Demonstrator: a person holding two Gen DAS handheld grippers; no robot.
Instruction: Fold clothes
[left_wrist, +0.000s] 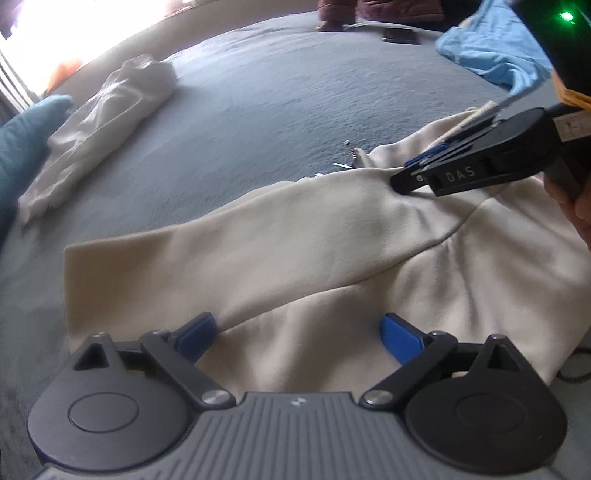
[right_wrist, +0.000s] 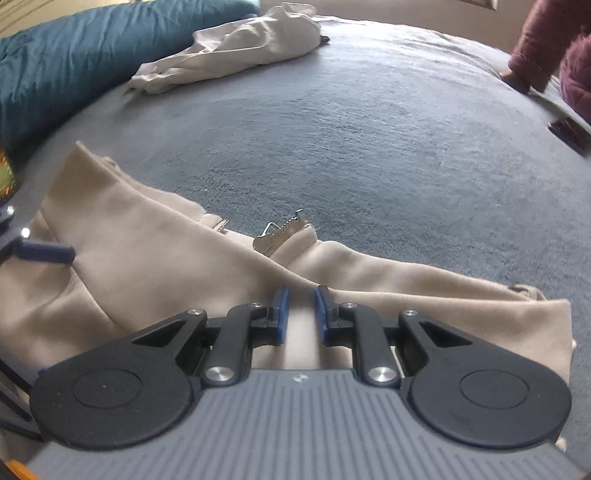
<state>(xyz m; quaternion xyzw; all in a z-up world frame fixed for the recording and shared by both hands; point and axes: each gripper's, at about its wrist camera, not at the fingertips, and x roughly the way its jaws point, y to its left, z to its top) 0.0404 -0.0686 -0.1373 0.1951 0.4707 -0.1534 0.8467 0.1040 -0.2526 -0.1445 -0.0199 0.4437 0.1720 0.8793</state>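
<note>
My left tool (left_wrist: 299, 338) stands wide apart, its blue pads either side of a fold ridge in the cream fleece zip-up garment (left_wrist: 332, 258) without pressing on it; it holds nothing. The garment lies spread on the grey-blue plush bed cover (left_wrist: 277, 103) right under both my hands. From my left tool one long cream sleeve runs away towards the left, its long axis roughly along the near edge of the bed, and ends in a square cuff. That sleeve is nearer my left hand than my right, so I judge the next fold falls to the left tool: it should close on the cloth below it and carry the sleeve across the body.

My right tool (right_wrist: 300, 314) is nearly closed. Cream cloth fills the narrow gap between its pads, and in the left view its tip digs into the fleece beside the shoulder seam, so I take it to be pinching a fold there.

Just beyond, the metal zip end (right_wrist: 284, 229) pokes out at the garment's far edge. Further off, towards the far left corner of the bed, a white crumpled garment (left_wrist: 107, 122) lies well apart beside a teal pillow (right_wrist: 74, 62).
</note>
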